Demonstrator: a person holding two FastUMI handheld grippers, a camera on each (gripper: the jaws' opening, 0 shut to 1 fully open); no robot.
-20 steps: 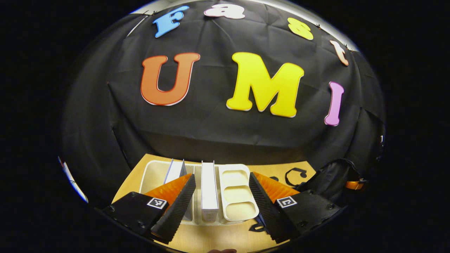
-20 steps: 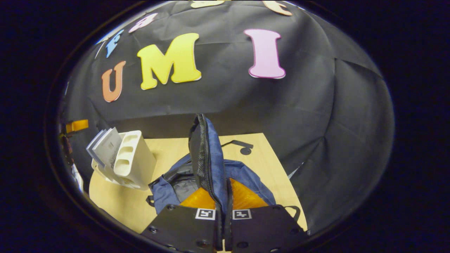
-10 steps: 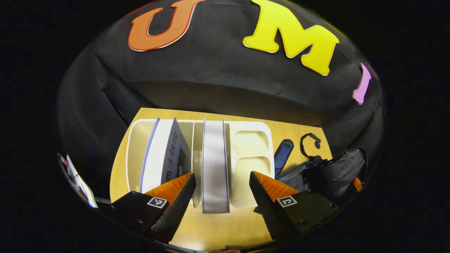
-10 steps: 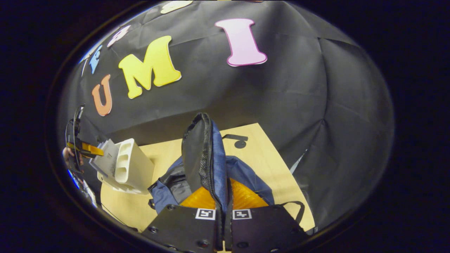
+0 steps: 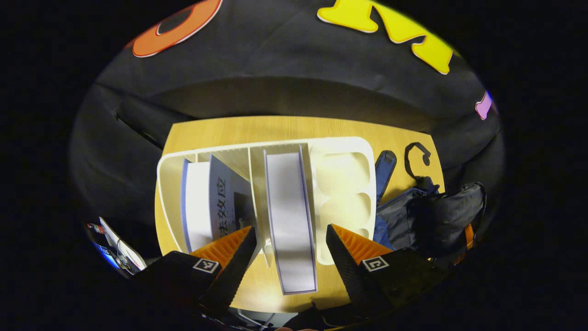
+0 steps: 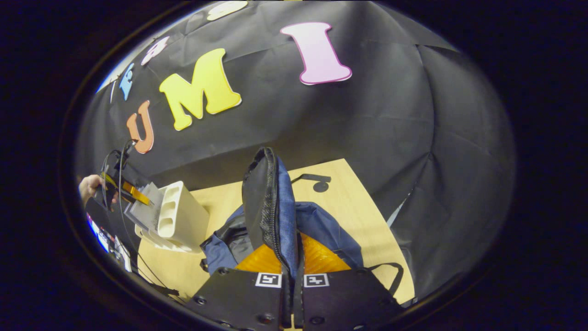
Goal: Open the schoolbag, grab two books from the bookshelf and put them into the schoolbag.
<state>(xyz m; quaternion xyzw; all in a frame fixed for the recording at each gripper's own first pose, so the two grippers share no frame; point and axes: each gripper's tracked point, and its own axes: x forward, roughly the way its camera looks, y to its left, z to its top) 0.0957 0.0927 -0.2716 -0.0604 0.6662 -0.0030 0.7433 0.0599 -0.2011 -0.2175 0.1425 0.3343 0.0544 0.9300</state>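
Observation:
From above, the left gripper view shows a white bookshelf (image 5: 349, 145) on the wooden table. A white book with purple edges (image 5: 289, 207) stands in its middle slot. My left gripper (image 5: 289, 230) is open, one finger on each side of this book's top edge, not pressing it. More books (image 5: 206, 197) lean in the slot to the left. The blue schoolbag (image 6: 321, 225) lies open on the table, and my right gripper (image 6: 294, 250) is shut on its flap (image 6: 266, 202), holding it upright. The left gripper (image 6: 124, 191) hangs over the bookshelf (image 6: 183, 218).
The bookshelf's right side has moulded empty compartments (image 5: 342, 184). The schoolbag (image 5: 427, 216) lies just right of the shelf, its strap (image 5: 383, 168) and a black loop (image 5: 415, 158) resting on the table (image 5: 285, 126). A hand (image 6: 87, 186) holds the left gripper.
The left gripper has risen and tipped down over the bookshelf, so the middle book now lies between its open fingers. The right gripper still holds the flap up, almost unmoved.

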